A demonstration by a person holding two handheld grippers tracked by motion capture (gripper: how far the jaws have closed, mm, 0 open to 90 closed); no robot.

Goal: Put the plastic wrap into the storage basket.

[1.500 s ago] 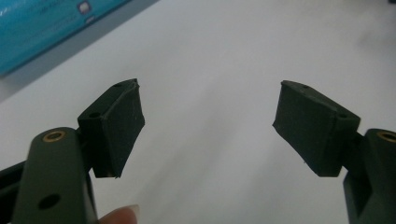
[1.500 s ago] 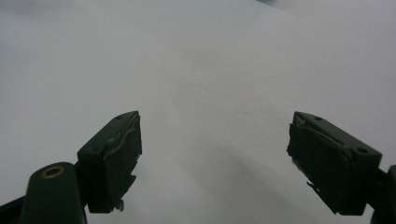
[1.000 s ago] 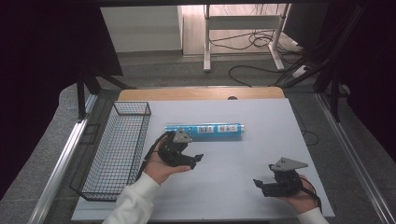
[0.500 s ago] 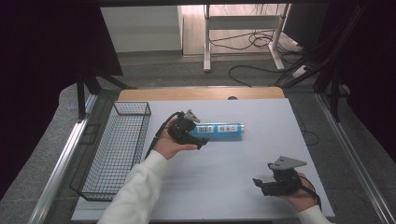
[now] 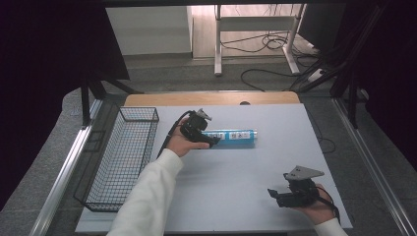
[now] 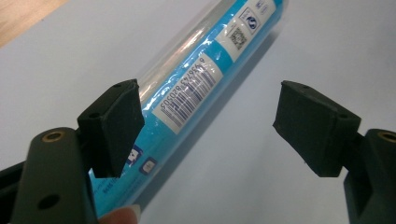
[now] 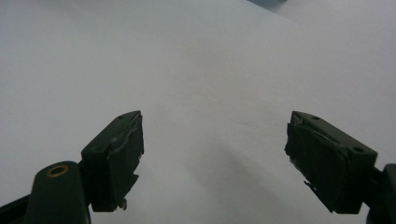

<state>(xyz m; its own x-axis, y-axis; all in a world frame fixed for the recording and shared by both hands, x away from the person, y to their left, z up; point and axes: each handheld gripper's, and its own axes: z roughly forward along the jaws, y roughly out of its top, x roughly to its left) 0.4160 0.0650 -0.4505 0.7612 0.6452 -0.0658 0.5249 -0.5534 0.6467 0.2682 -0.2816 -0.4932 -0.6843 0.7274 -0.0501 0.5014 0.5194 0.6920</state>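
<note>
A blue tube in shiny clear wrap (image 5: 235,137) lies flat across the middle of the white table (image 5: 236,196). It carries white labels and a barcode (image 6: 187,95). My left gripper (image 5: 202,136) sits at the tube's left end, open, with the tube (image 6: 196,79) running between the jaws close to the left pad (image 6: 114,126); the right pad stands well apart from it. My right gripper (image 5: 281,195) rests near the front right of the table, open, with bare table between its pads (image 7: 116,158).
A black wire basket (image 5: 120,157) stands along the table's left side. A wooden strip (image 5: 211,99) borders the far edge. Beyond the table, cables and a metal stand's legs lie on the floor.
My left gripper moved forward and right from the table's near middle to the tube's left end, covering it. The right gripper has stayed in place.
</note>
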